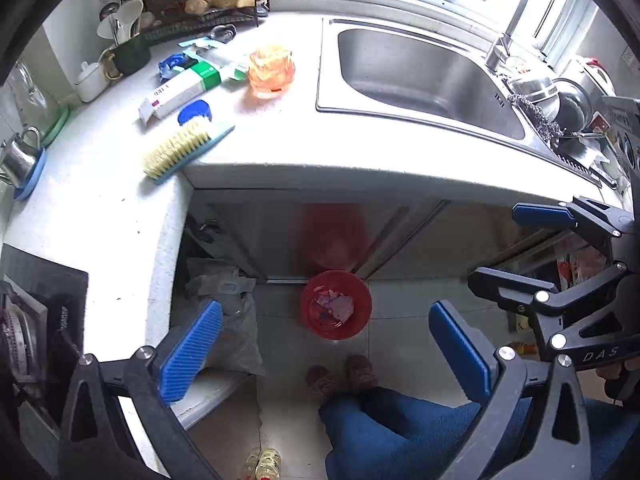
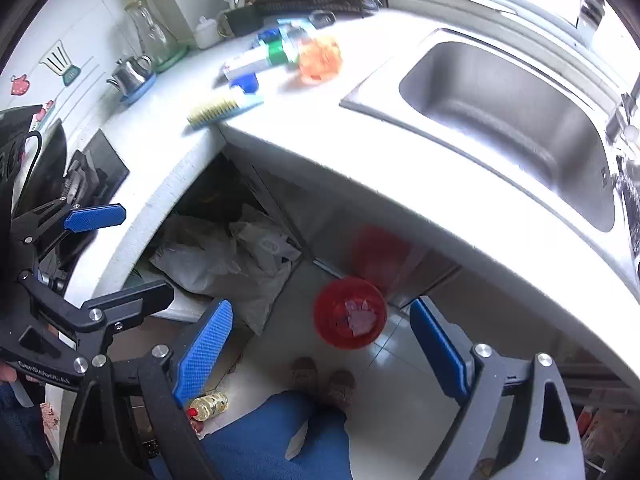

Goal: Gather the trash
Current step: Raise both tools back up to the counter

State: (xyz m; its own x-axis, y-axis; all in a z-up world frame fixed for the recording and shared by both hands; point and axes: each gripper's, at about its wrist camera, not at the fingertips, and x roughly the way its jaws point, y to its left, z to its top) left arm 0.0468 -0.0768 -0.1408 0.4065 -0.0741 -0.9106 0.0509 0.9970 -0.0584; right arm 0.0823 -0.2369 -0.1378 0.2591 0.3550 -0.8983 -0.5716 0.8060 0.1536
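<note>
A red trash bin (image 1: 336,304) stands on the floor below the counter, with scraps of paper inside; it also shows in the right wrist view (image 2: 349,314). On the white counter lie a crumpled orange wrapper (image 1: 271,69), a white-green box (image 1: 182,91), a blue lid (image 1: 195,111) and blue-white packaging (image 1: 176,63); the wrapper (image 2: 321,58) and box (image 2: 260,58) show in the right wrist view too. My left gripper (image 1: 326,354) is open and empty above the floor. My right gripper (image 2: 320,350) is open and empty, also above the bin area.
A scrub brush (image 1: 184,148) lies at the counter corner. A steel sink (image 1: 424,76) with faucet is at right. A kettle (image 1: 18,156), jug, mug and wire rack stand at the back left. Grey bags (image 2: 224,256) fill the cabinet below. An oil bottle (image 2: 208,406) lies on the floor.
</note>
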